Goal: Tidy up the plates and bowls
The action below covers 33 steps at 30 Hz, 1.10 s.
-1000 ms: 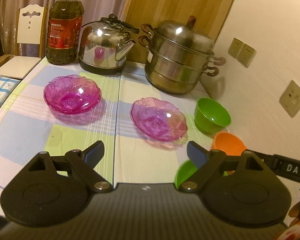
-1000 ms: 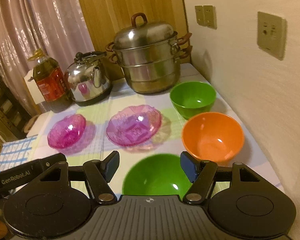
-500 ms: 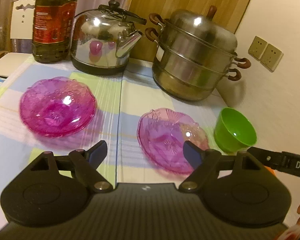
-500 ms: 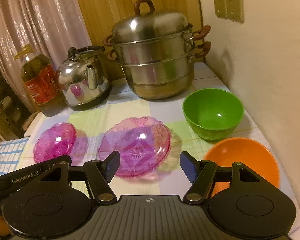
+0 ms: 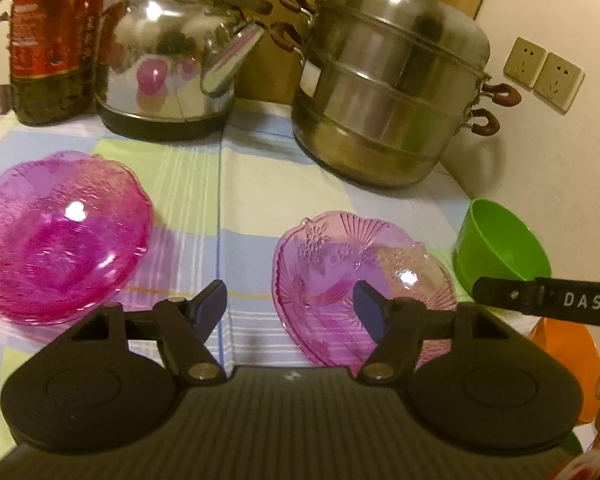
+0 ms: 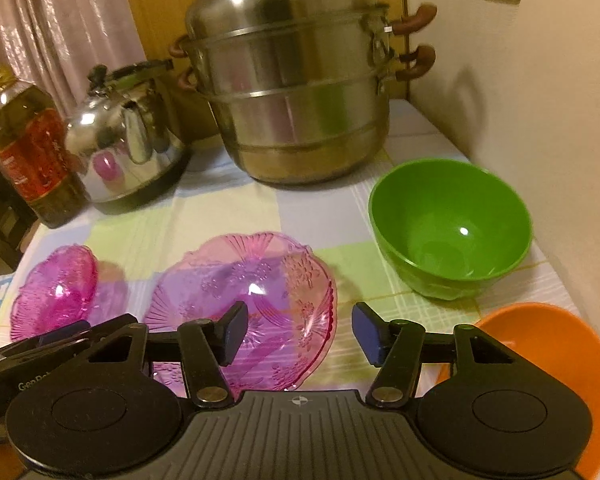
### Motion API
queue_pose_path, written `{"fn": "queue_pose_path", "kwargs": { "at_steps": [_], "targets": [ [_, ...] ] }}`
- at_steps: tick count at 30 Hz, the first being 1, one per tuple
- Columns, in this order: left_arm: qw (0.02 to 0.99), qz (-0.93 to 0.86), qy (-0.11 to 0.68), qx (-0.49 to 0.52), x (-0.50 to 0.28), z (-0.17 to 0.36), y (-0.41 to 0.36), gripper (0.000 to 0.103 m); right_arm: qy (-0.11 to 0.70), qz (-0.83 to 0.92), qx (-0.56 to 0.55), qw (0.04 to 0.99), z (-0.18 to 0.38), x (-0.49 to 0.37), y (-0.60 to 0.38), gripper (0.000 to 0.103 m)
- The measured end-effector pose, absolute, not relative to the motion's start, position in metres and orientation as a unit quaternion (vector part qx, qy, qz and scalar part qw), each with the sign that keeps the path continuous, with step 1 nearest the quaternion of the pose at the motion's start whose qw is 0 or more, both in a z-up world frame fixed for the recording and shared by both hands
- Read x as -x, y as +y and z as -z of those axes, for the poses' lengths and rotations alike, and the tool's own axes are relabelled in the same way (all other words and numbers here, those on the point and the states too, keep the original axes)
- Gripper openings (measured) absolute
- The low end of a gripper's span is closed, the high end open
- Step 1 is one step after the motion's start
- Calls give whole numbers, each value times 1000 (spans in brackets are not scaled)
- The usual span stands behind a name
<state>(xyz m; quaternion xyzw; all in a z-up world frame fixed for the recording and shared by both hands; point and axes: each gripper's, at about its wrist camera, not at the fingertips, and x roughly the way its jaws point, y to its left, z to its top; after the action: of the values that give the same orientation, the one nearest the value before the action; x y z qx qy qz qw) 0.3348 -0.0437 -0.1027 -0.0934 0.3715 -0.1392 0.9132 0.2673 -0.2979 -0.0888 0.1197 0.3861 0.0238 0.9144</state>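
Our left hand-held gripper (image 5: 290,304) hangs with fingers apart and nothing between them. Its right pad sits over the near-left part of the pale pink plate (image 5: 364,280); whether it touches the glass, we cannot tell. Our right hand-held gripper (image 6: 298,330) is also spread and empty, with its left pad over the same plate's near-right rim. So both straddle that plate's near edge, the left one slightly more onto it.

The key relation: the plate lies just ahead of both grippers, centre of the desk (image 5: 260,184). It is round, so no long axis to line up. We judge either hand could take the near rim.

- Far left: magenta bowl (image 5: 60,236), well apart from the plate.
- Right and farther back: green bowl (image 6: 452,228), near the wall.
- Near right: orange bowl (image 6: 548,360), partly hidden behind the right gripper.
- Back row: oil bottle (image 5: 52,40), kettle (image 5: 168,64) and steamer pot (image 5: 392,80) (all behind the dishes, not in the reach path).

Nothing stands between the grippers and the plate. The main risk, we think, is the two grippers crowding one rim.
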Motion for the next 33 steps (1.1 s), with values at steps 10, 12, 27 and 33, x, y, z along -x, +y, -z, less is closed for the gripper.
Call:
{"fn": "queue_pose_path", "kwargs": {
  "at_steps": [10,12,27,33],
  "targets": [
    [905,147,389,91,-354,124,-48,41,408,-16,-110,906,110,-285,-297,45],
    [903,149,392,91,-357,125,-48,39,412,-12,-109,904,112,-286,-298,44],
    [894,158,407,96,-359,132,-47,22,450,-7,-117,885,127,-300,-299,29],
    [893,159,409,103,-361,132,-46,16,452,-7,-124,883,128,-300,-300,24]
  ]
}}
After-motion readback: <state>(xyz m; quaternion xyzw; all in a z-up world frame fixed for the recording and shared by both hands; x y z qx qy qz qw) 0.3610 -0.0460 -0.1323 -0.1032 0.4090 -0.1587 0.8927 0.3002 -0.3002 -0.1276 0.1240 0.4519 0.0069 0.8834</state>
